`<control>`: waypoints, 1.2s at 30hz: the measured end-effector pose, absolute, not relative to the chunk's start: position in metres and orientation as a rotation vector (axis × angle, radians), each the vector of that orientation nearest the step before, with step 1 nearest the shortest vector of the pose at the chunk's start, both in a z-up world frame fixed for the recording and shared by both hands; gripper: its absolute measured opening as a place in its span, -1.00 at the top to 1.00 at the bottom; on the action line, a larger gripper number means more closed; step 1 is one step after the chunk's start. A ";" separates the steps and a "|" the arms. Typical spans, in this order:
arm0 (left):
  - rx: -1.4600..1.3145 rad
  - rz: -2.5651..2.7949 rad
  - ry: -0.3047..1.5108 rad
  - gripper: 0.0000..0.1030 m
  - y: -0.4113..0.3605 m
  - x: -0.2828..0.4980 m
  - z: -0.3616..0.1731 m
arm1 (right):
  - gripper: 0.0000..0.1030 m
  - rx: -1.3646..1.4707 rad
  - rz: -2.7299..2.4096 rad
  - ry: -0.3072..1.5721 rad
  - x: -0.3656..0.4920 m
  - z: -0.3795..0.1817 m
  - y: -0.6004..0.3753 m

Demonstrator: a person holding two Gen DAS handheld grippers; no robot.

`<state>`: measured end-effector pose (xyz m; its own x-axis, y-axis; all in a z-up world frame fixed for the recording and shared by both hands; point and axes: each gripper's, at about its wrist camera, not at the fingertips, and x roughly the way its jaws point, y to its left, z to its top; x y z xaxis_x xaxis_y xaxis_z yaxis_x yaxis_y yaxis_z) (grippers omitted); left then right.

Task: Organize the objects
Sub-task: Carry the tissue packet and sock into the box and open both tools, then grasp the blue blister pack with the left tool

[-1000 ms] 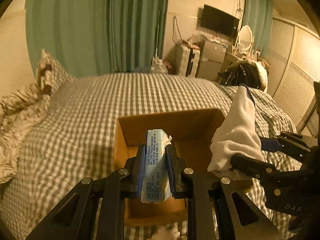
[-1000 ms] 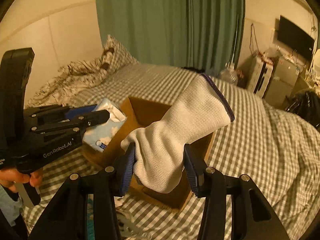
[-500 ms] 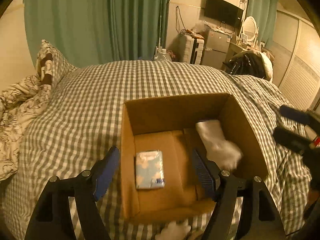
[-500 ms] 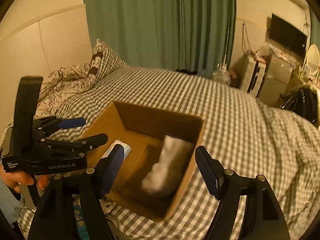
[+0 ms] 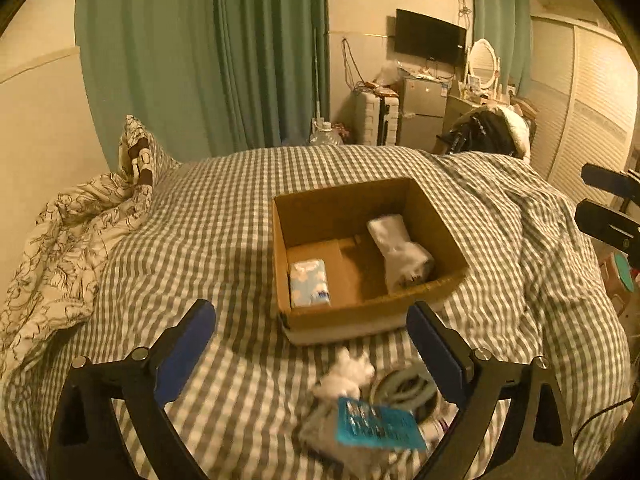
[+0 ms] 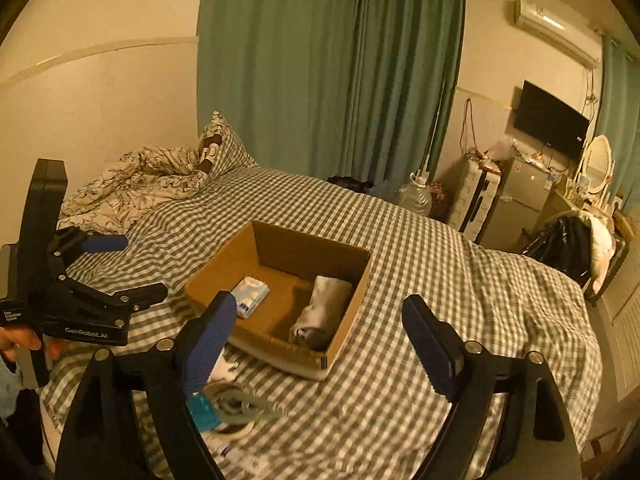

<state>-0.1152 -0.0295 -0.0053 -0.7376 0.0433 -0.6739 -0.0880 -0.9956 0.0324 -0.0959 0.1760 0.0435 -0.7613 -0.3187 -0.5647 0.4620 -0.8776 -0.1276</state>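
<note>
A cardboard box [image 5: 436,220] sits open on the bed [image 5: 208,240], whose cover is a grey-and-white check. Inside it lie two things, well apart: a tissue pack [image 5: 309,283] with a pale blue cloud print flat against the left wall, and a white glove [image 5: 400,252] stretched along the right side, its cuff toward the far wall. The right wrist view shows the same pair — the tissue pack [image 6: 250,296] on the box's floor and the glove [image 6: 322,312] beside the right wall of the box [image 6: 352,308].

The left claw [image 5: 312,344] is spread wide with nothing between its blue-padded fingers [image 5: 188,348], and it hangs above the bed on the near side of the box. The right claw [image 6: 320,344] is likewise wide open and holds nothing; the near corner of the box shows between its fingers.

In front of the box, on the checked cover, is a small heap — a crumpled white tissue [image 5: 348,372], a roll of tape [image 5: 404,390] and a bag with a teal label [image 5: 376,424], all somewhat blurred. A floral quilt [image 5: 60,248] is bunched along the bed's left side, beside a checked pillow [image 5: 140,156], with green curtains [image 5: 208,52] behind.
</note>
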 end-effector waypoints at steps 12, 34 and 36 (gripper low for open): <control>-1.262 2.784 0.087 -1.00 -0.008 -0.066 -0.078 | -0.73 0.872 -2.597 0.442 -0.041 -0.018 0.169; -1.273 2.720 0.144 -0.02 0.018 -0.079 -0.147 | -0.73 1.217 -2.528 0.251 -0.063 -0.130 0.189; -1.264 2.691 0.109 0.19 0.015 -0.080 -0.142 | -0.73 1.220 -2.524 0.246 -0.062 -0.131 0.189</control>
<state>-0.0801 0.0154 -0.1425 -0.6277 0.1187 -0.7693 -0.1805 -0.9836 -0.0045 -0.0617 0.1890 -0.1314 -0.5809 -0.2146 -0.7852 0.3624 -0.9319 -0.0134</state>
